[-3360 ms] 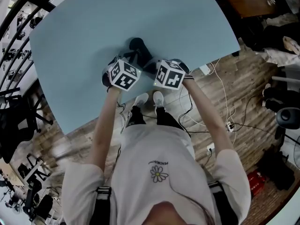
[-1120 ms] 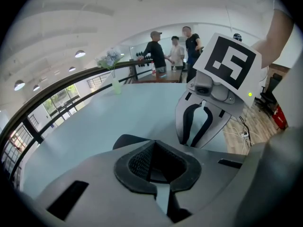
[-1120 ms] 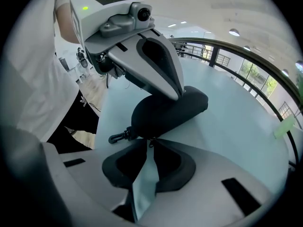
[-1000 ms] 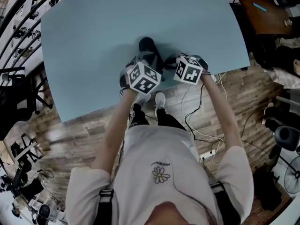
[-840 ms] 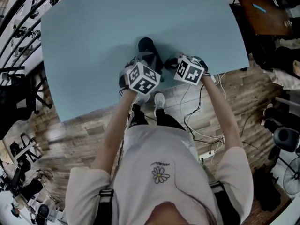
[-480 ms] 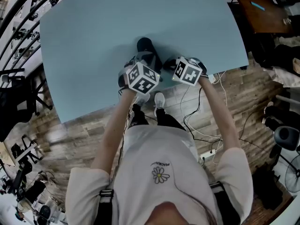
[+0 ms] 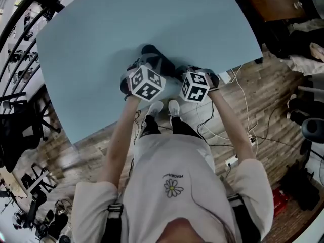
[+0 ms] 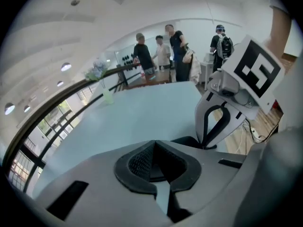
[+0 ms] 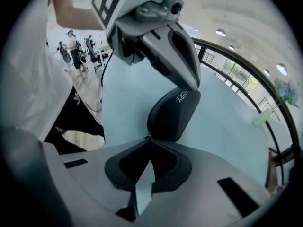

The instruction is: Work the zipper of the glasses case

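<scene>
- The black glasses case (image 9: 173, 112) is lying on the light blue table (image 7: 101, 34), close to the table's near edge.
- The case is looking closed, so I cannot tell what is sitting inside it.
- Its long way is running from the right hand-held gripper (image 9: 149, 137) up to the left hand-held gripper (image 9: 189, 86). So the case is sitting between the two tips, one tip at each end.
- The right hand-held gripper is holding its jaws together. Its tips are touching the near end of the case, right where the two halves are meeting.
- I think it is pinching the zipper pull there, but that bit is too small to be sure.
- The left hand-held gripper is holding its jaws together too. Its tips are touching the far end of the case.
- I think it is steadying the case, but I cannot tell if it is pinching a bit of it.
- The right one is sitting nearer the zipper, so I think the pulling is falling to it, along the long side toward the far end.
</scene>
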Motion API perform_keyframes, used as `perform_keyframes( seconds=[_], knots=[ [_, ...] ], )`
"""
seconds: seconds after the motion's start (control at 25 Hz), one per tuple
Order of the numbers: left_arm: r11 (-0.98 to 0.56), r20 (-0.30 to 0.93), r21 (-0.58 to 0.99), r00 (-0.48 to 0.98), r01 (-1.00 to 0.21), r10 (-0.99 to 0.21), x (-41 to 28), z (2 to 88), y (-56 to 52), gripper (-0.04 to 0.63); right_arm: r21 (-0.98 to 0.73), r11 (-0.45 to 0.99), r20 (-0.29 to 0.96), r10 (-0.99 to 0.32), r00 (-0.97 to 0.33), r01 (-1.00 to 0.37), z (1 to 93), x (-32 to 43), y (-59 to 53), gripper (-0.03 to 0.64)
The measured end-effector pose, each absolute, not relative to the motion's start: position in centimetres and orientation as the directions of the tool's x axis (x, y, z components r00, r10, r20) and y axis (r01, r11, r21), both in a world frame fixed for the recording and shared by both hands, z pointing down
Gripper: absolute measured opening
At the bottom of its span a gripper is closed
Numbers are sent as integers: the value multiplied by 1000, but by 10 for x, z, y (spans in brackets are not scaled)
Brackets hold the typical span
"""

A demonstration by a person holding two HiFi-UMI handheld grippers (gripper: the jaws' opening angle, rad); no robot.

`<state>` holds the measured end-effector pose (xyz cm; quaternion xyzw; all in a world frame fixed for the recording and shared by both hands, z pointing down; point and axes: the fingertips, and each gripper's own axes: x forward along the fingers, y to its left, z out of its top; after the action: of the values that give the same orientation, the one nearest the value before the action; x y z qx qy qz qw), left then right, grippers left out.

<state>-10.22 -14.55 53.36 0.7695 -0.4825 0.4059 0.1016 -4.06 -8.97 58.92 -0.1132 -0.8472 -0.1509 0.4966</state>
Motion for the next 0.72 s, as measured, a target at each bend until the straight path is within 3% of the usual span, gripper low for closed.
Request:
perform_keyframes(
  seconds=[0.24,0.44,0.72],
  knots=[
    [-641,740,-234,294,-731,-605,-83,531,-157,15,348,897,895,-232,-382,272,592,14,-149,8],
    [-713,799,-206,305,-671,-518,-63,552,-155,14,338,932,878,-263,-400,130,592,24,-152,8],
    [-688,785,-290,246,-665,-569,-60,554,-148,12,256,966,855,-237,-461,-23,594,8,-111,8]
  ],
)
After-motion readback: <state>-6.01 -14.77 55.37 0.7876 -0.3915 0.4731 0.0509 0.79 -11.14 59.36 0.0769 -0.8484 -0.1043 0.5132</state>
